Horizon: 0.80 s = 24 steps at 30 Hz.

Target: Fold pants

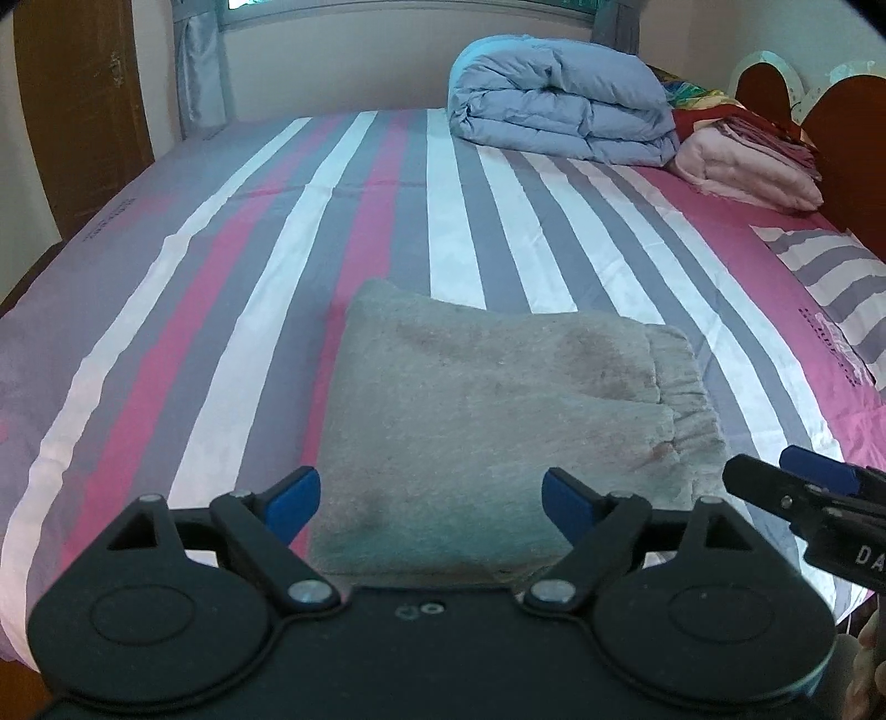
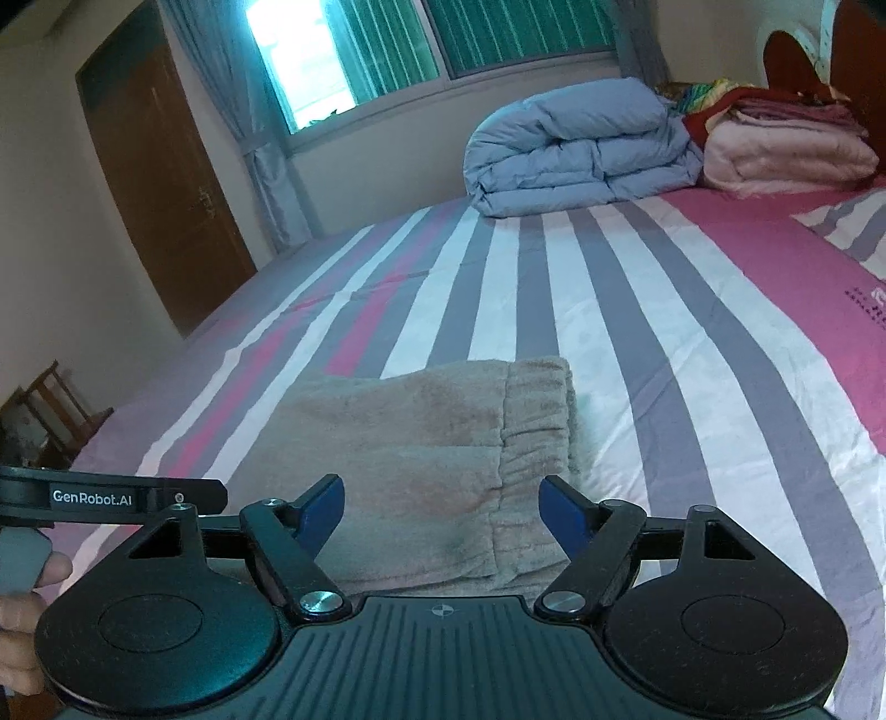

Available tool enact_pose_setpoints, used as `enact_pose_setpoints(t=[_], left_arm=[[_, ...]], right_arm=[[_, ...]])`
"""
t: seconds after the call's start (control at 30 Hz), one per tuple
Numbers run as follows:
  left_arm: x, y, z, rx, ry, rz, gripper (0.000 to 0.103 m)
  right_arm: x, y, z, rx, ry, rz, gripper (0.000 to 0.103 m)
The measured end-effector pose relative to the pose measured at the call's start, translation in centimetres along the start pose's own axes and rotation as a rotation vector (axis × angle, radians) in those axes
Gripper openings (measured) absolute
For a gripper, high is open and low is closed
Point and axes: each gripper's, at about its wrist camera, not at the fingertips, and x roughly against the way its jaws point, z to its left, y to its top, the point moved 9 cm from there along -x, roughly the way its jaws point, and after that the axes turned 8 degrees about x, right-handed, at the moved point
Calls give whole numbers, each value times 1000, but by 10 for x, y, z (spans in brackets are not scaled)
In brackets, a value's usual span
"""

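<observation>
Fuzzy beige pants (image 1: 498, 421) lie folded into a compact rectangle on the striped bed sheet (image 1: 249, 288), elastic waistband at the right. My left gripper (image 1: 431, 507) is open and empty just above the fold's near edge. The pants also show in the right wrist view (image 2: 432, 459), with the gathered waistband on the right. My right gripper (image 2: 441, 515) is open and empty over their near edge. The right gripper's tip also shows in the left wrist view (image 1: 797, 482), right of the pants.
A rolled blue duvet (image 1: 559, 105) and pink folded blankets (image 1: 747, 166) sit at the bed's far right by a wooden headboard (image 1: 847, 160). A striped pillow (image 1: 841, 277) lies at right. A brown door (image 2: 160, 183) and a window (image 2: 432, 44) are behind the bed.
</observation>
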Motion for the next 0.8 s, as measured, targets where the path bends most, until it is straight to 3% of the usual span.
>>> enact_pose_setpoints(t=[0.27,0.47,0.53,0.67,0.8], left_arm=[[-23,1,13,2,62,19,80],[-63,4,41,24,143,63,80],[-76,8,52,43,163,75,80],[-104,15,66,55,151,112,81],[-126,15,68,79,56,153,85]], right_arm=[[-21,-10,-14,-30,-10,83,77],[-57,-15,-34,-76,-10,179,78],[-69,-14,-45,-106,-17,199,82],[-97,-9,-67,-170,1,241,88],[-126,-15,-84,-215,44,308,88]])
